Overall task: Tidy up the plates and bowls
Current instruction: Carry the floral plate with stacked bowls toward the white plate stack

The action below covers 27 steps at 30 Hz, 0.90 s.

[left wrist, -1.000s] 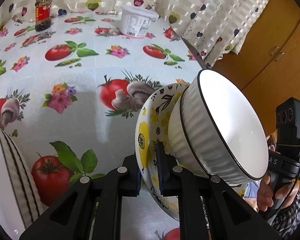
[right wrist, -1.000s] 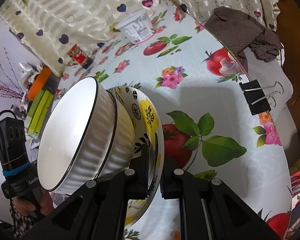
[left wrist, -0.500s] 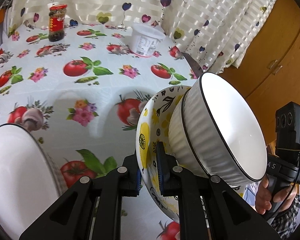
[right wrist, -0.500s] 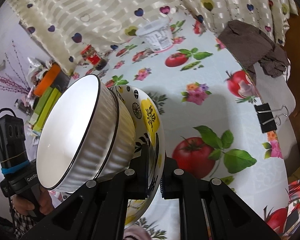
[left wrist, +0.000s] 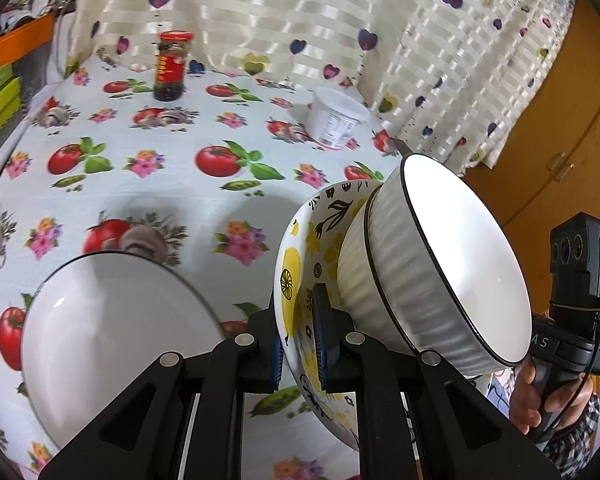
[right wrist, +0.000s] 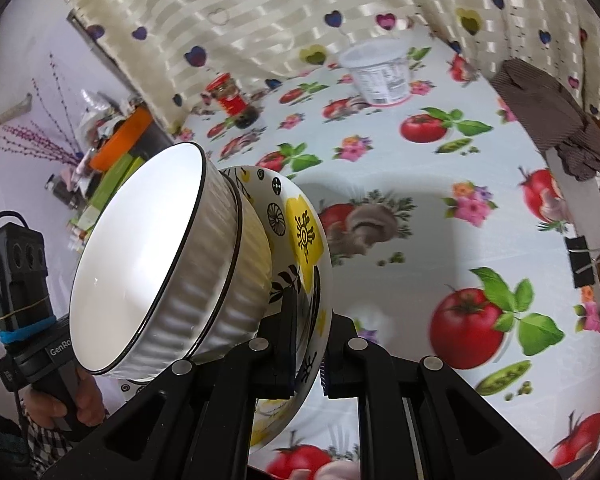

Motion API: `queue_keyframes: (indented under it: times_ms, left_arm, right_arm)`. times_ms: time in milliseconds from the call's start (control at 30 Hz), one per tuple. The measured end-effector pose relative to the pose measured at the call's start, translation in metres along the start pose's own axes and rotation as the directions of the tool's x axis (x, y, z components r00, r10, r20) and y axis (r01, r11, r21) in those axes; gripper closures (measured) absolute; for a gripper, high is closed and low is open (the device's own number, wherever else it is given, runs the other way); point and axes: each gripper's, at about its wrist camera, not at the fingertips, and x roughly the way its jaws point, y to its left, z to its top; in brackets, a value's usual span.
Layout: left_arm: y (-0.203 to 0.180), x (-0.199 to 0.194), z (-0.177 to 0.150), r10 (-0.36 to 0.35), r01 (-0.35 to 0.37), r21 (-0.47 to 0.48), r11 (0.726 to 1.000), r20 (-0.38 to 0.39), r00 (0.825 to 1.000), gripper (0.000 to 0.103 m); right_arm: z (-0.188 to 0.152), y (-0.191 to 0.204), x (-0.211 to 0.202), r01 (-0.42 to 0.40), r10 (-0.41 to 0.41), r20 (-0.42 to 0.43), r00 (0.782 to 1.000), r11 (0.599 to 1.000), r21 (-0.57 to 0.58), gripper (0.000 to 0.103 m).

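The ribbed white bowl [left wrist: 452,264] and yellow-patterned bowl [left wrist: 300,264] look glossy, like glazed ceramic. The bench cover [left wrist: 204,208] seems smooth plastic-coated cloth. The cabinet [left wrist: 560,120] is matt wood.

Worktop layout
Ribbed bowl [left wrist: 440,272] nested in patterned bowl [left wrist: 300,248]; plate [left wrist: 112,336] to their left; jar [left wrist: 171,66], tub [left wrist: 334,122] behind.

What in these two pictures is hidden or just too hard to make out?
- Left view: the inside of the yellow flowered bowl is mostly covered by the ribbed white bowl nested in it.
- Left view: the big white bowl is cut off by the left claw.
- Both views: print on the white tub is too small to read.
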Motion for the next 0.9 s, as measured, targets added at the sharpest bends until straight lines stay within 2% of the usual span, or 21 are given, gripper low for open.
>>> queue_keyframes:
  times_ms: [633, 900]
  left_arm:
    - [0.077, -0.049, -0.011, 0.09, -0.084, -0.1, 0.991, 0.061, 0.994, 0.092]
    - [0.109, -0.056, -0.025, 0.116, -0.105, -0.158, 0.982, 0.058, 0.992, 0.092]
  right_arm:
    - [0.003, 0.083, 0.051, -0.08, 0.074, -0.076, 0.994, 0.993, -0.09, 0.093]
    - [-0.003, 0.108, 0.076, -0.099, 0.085, -0.122, 0.989, 0.988, -0.121, 0.093]
